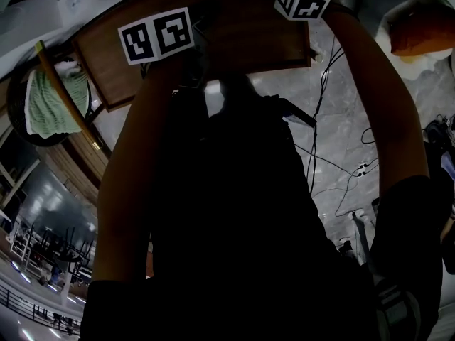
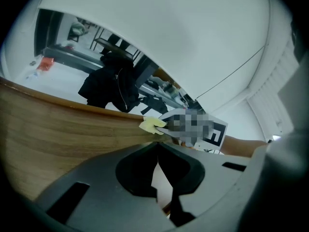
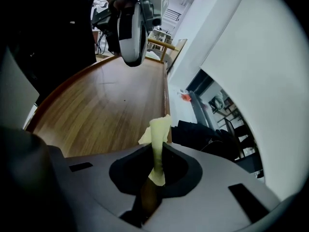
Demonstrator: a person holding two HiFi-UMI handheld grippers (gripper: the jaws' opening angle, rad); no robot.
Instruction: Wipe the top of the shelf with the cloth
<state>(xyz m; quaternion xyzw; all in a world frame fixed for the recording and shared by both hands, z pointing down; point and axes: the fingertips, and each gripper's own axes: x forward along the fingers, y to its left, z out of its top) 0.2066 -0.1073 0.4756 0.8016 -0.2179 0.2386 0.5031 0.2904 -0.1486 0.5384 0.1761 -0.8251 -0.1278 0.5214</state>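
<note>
Right claw (image 3: 157, 151) clamped on yellow cloth (image 3: 160, 127), set to wipe.
Loose end pokes ahead of that claw at the shelf top (image 3: 101, 110) edge, likely for dragging; left claw (image 2: 157, 146) closed, empty, opposite, probably keeping clear.

Head view taken from above, shelf top (image 1: 242, 48) kept at the frame's upper edge; both gripper views set low and close over it, faced at each other; right gripper (image 2: 169, 129) seen from left gripper view, left gripper (image 3: 131, 57) from right gripper view.
</note>
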